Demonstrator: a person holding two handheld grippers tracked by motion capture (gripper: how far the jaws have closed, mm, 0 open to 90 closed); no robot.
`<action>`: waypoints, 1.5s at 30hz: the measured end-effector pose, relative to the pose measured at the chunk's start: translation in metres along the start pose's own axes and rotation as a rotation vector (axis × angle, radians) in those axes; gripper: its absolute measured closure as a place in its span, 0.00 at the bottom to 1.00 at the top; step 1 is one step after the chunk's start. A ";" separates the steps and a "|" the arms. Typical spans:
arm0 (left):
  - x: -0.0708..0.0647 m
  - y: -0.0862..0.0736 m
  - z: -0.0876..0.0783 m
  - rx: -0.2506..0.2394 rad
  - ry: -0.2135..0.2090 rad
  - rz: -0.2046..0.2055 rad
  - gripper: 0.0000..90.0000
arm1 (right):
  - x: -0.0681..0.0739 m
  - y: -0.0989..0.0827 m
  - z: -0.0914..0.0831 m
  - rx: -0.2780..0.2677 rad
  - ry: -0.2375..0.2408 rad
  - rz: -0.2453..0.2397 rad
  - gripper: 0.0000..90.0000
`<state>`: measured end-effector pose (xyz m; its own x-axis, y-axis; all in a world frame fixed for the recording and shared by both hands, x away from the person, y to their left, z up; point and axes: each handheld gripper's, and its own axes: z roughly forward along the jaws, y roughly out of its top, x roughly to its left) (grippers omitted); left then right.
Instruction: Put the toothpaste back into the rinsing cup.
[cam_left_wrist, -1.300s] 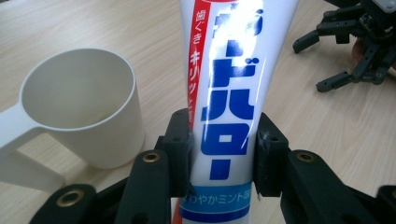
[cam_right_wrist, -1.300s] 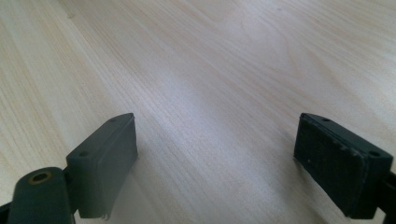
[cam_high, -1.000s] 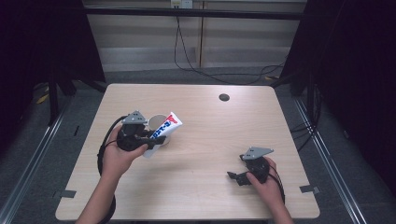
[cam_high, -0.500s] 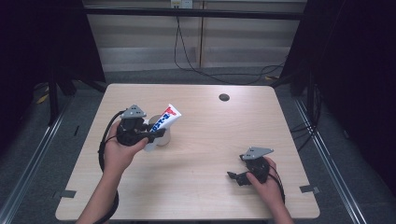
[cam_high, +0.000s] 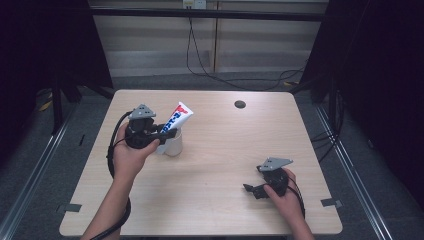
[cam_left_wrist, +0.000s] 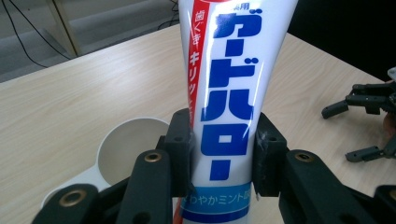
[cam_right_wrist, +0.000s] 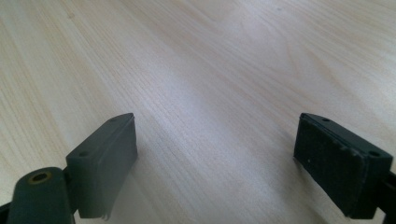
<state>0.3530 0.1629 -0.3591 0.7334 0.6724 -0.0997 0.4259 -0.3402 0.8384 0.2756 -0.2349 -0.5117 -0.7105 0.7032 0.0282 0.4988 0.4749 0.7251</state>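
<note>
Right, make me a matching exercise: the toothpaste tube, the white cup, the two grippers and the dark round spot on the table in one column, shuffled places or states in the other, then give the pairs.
Things:
1. white, blue and red toothpaste tube
2. white plastic cup with a handle
3. left gripper
4. right gripper
5. small dark round spot

States or places:
A. jaws wide apart over bare wood
B. clamped between two black jaws
C. far edge of the light wooden table
D. shut on the tube
E. standing on the table under the tube

Pairs: 1-B, 2-E, 3-D, 4-A, 5-C
</note>
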 end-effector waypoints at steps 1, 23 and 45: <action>0.000 0.001 0.001 -0.004 0.005 -0.004 0.73 | 0.000 0.000 0.000 0.000 0.000 0.000 0.14; 0.009 0.016 0.010 -0.070 0.065 -0.041 0.73 | 0.000 0.000 0.000 0.000 0.000 0.000 0.14; 0.021 0.020 0.026 -0.101 0.120 -0.071 0.73 | 0.000 0.000 0.000 0.000 0.001 -0.001 0.14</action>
<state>0.3907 0.1525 -0.3583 0.6322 0.7683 -0.1007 0.4142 -0.2253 0.8819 0.2756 -0.2350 -0.5118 -0.7117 0.7020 0.0278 0.4978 0.4761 0.7250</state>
